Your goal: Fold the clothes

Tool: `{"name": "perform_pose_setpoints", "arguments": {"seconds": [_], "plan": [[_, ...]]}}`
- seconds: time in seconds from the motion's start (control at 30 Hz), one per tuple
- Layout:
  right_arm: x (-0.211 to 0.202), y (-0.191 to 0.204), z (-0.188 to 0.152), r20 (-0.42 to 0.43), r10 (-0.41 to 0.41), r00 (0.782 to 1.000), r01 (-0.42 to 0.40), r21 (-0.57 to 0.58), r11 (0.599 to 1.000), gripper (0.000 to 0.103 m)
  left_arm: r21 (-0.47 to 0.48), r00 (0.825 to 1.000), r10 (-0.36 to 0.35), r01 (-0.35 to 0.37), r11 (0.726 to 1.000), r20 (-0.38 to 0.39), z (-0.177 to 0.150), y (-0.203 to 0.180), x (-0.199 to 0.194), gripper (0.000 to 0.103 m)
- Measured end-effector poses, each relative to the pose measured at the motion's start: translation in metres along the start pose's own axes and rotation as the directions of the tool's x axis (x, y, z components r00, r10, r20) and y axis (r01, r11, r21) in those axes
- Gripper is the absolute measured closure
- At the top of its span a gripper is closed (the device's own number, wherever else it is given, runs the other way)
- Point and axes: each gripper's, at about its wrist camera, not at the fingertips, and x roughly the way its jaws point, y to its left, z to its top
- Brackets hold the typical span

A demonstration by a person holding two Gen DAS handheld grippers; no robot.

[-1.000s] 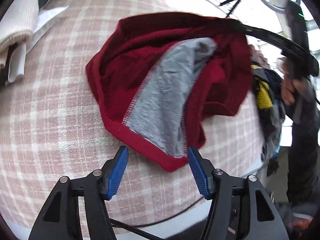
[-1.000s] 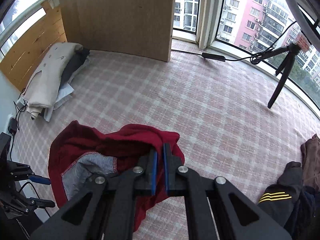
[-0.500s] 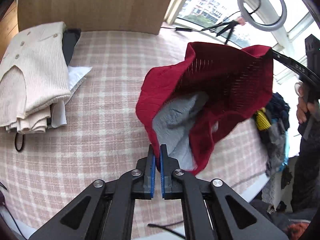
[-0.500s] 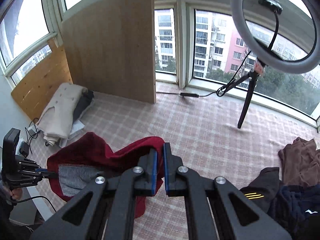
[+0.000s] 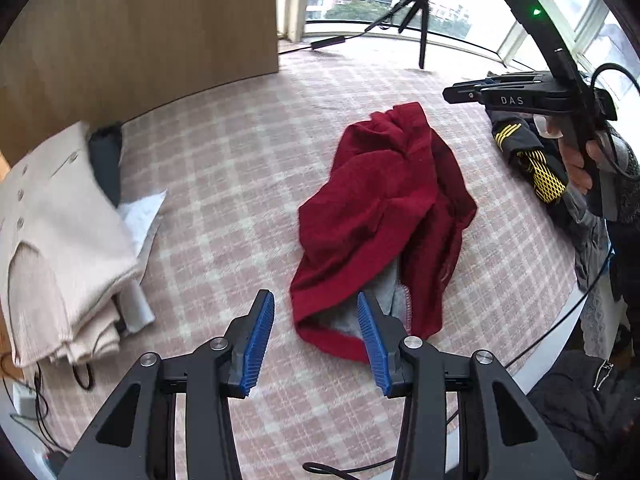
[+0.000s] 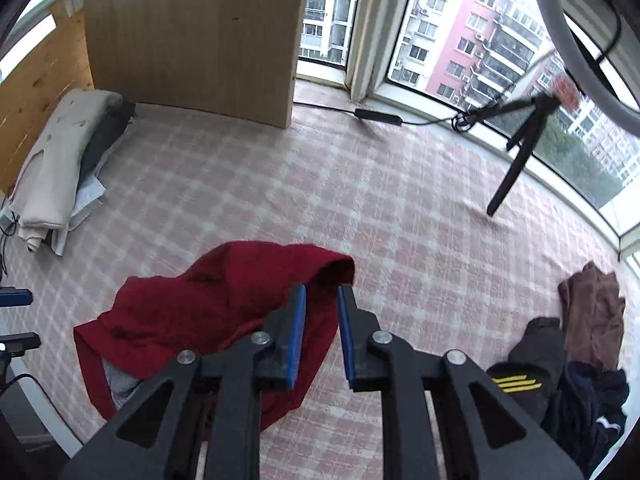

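Pink plaid cloth (image 6: 400,208) (red garment (image 5: 392,208) crumpled there) meets bay windows (image 6: 460,40).

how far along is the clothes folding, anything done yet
Done: a cream knit lies folded on a stack at the left. In hand: nothing; both the left claw and right claw are open, and the red sweater lies crumpled on the checked cloth. Left: fold the sweater, then the dark pile at the right.
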Motion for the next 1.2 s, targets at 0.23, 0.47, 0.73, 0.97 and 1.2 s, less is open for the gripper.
{"name": "perform_pose_setpoints", "arguments": {"seconds": [0.23, 0.47, 0.73, 0.97, 1.2], "plan": [[-0.050, -0.017, -0.104, 0.110, 0.112, 0.988, -0.139, 0.277, 0.951, 0.038, 0.326, 0.999, 0.043, -0.038, 0.945, -0.011, 0.035, -0.075, 0.048, 0.057], [-0.026, -0.013, -0.151, 0.084, 0.169, 0.982, -0.188, 0.486, 0.854, 0.038, 0.529, 0.992, 0.126, -0.095, 0.843, -0.023, 0.042, -0.112, 0.086, 0.057], [-0.012, 0.009, -0.132, 0.056, 0.177, 0.983, -0.182, 0.480, 0.858, 0.038, 0.510, 0.993, 0.119, -0.094, 0.855, -0.016, 0.052, -0.103, 0.085, 0.071], [0.006, 0.030, -0.104, 0.018, 0.189, 0.982, -0.178, 0.436, 0.882, 0.038, 0.394, 0.998, 0.064, -0.061, 0.917, 0.006, 0.065, -0.073, 0.069, 0.079], [0.030, 0.028, -0.109, -0.014, 0.243, 0.970, -0.208, 0.472, 0.857, 0.038, 0.319, 0.999, 0.026, -0.034, 0.947, 0.029, 0.076, -0.051, 0.063, 0.085]]}}
